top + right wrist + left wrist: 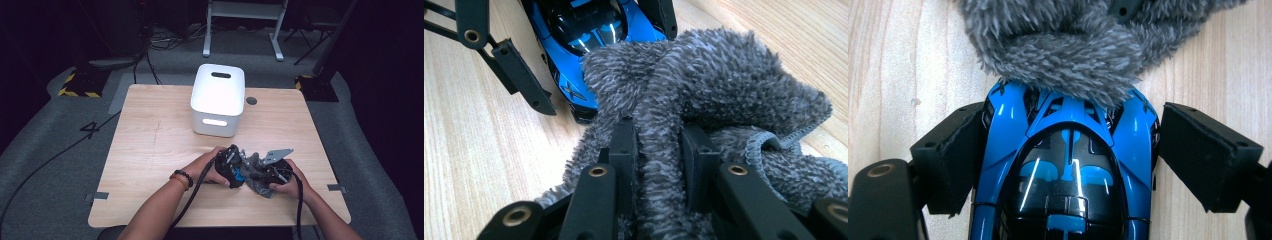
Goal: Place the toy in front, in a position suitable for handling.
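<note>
Right gripper [659,150] pinches a fold of fluffy grey microfibre cloth [724,85]; left gripper [1068,150], jaws half-spread, hugs the glossy blue toy car [1068,165], cloth draped at its twelve o'clock

A blue and black toy car [1063,165], grey fluffy cloth [704,90], white bin [218,100], pale wood table [150,150].

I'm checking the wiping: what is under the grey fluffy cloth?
The grey fluffy cloth drapes over one end of the blue toy car, which lies on the wooden table. The covered end of the car cannot be seen.
</note>
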Motion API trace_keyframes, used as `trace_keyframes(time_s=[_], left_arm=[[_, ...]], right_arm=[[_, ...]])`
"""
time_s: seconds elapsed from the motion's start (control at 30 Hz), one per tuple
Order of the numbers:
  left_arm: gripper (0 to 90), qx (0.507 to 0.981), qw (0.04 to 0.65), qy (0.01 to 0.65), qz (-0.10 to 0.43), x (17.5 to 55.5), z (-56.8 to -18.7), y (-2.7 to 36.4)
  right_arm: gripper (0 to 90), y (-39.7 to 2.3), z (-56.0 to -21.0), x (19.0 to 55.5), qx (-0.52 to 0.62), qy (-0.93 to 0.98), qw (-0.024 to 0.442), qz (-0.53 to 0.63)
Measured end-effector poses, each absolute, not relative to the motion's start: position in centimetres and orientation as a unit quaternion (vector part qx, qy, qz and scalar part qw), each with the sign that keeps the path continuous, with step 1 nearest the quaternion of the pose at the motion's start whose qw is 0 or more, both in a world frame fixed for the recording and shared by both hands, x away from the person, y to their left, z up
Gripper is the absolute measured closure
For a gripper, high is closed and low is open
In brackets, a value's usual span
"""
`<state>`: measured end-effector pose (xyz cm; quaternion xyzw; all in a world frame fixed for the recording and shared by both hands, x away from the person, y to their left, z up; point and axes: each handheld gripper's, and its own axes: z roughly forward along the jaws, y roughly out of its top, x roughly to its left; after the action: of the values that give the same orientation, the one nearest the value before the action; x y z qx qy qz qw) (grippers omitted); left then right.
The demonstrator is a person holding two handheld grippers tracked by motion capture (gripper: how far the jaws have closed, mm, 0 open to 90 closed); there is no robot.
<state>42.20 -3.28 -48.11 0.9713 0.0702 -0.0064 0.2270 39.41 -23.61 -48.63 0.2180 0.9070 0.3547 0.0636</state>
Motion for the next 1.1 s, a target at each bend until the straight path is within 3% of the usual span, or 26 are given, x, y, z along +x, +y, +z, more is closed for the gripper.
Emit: trace_keyframes(time_s=[0.13,0.43,0.9,1.1], left_arm=[[22.0,0.974,0.216,0.065,0.011,42.1,-47.9,-3.4],[24.1,0.970,0.234,0.051,0.032,41.6,-47.8,-2.9],[24.3,0.943,0.317,0.081,0.056,41.4,-45.2,-0.8],[24.3,0.916,0.384,0.093,0.065,40.9,-42.8,0.6]], right_arm=[[70.6,-23.6,-48.5,39.4,0.216,0.909,0.067,0.351],[61.9,-24.5,-47.9,39.2,0.225,0.905,0.090,0.350],[61.5,-25.5,-47.7,39.1,0.229,0.911,0.116,0.323],[60.0,-25.6,-47.9,39.2,0.227,0.915,0.114,0.312]])
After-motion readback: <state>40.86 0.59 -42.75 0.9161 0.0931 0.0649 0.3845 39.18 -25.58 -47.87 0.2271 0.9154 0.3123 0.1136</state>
